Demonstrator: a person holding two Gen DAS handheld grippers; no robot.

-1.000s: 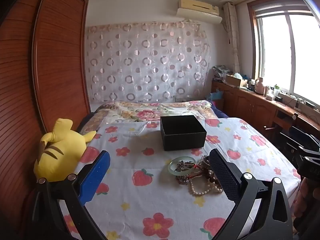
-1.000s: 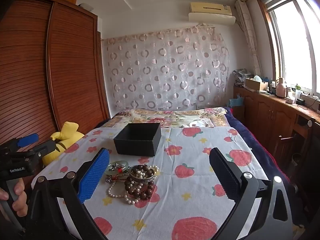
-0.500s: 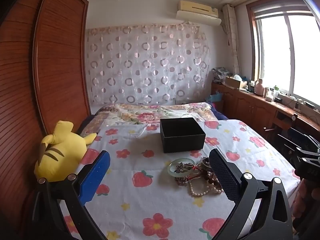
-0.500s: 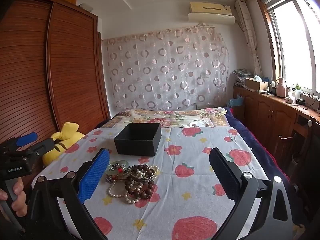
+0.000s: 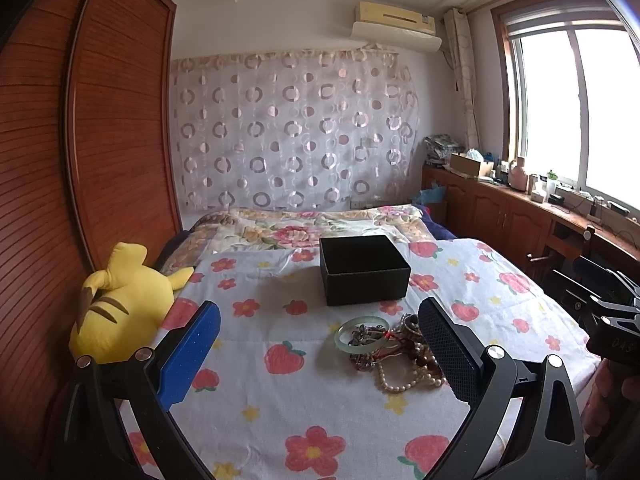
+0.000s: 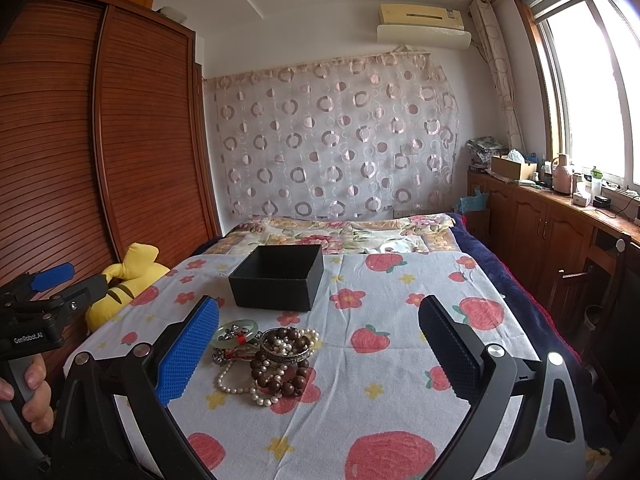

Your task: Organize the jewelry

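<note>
A heap of jewelry lies on the flowered bedspread: a pale green bangle, a pearl string, dark wooden beads and a silver bangle. An open, empty black box stands just behind the heap; it also shows in the right wrist view. My left gripper is open and empty, the heap just inside its right finger. My right gripper is open and empty, the heap just inside its left finger.
A yellow plush toy lies at the bed's left edge against the wooden wardrobe. A folded floral quilt lies behind the box. A wooden counter with bottles runs under the window at right.
Both grippers have held almost still; the left view has shifted very slightly. Nothing was taken hold of.
</note>
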